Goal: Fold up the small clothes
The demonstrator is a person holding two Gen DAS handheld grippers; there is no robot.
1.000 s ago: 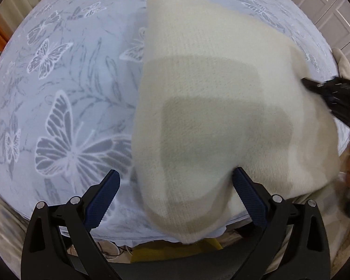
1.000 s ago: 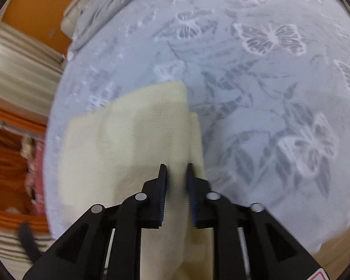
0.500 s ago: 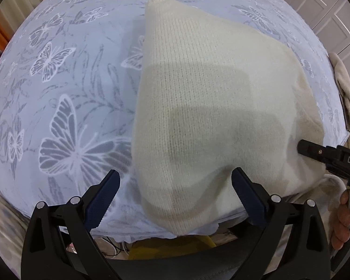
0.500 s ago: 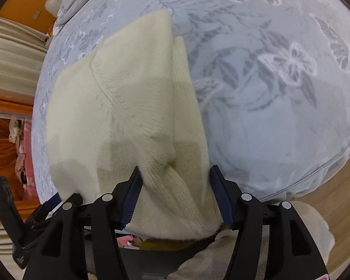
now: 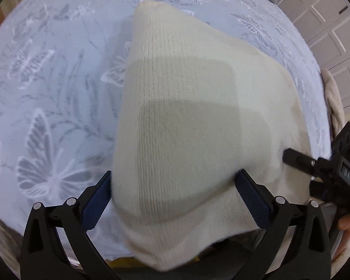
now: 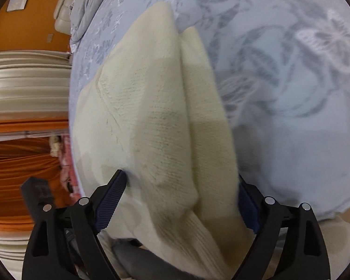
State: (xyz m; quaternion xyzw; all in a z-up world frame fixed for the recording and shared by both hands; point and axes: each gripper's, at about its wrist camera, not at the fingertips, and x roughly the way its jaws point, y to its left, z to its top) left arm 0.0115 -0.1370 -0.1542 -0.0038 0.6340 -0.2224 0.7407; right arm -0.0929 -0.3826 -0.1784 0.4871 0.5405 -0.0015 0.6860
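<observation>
You are spreading your right gripper [image 6: 182, 200] wide, jaws just opening off the folded cream knitted garment [image 5: 193, 126] they pinched a second ago, while your left gripper [image 5: 172, 196] is hovering open at six o'clock above it on the pale blue butterfly-print bedspread [image 5: 58, 88].

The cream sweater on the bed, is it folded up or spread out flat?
Folded. The cream knit sweater lies doubled on the butterfly bedspread: the right wrist view shows one layer overlapping a second strip along its right side.

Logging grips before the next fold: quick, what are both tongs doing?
Left tongs: open, empty, astride the cream knit.
Right tongs: just opened, knit between, ungripped.
</observation>
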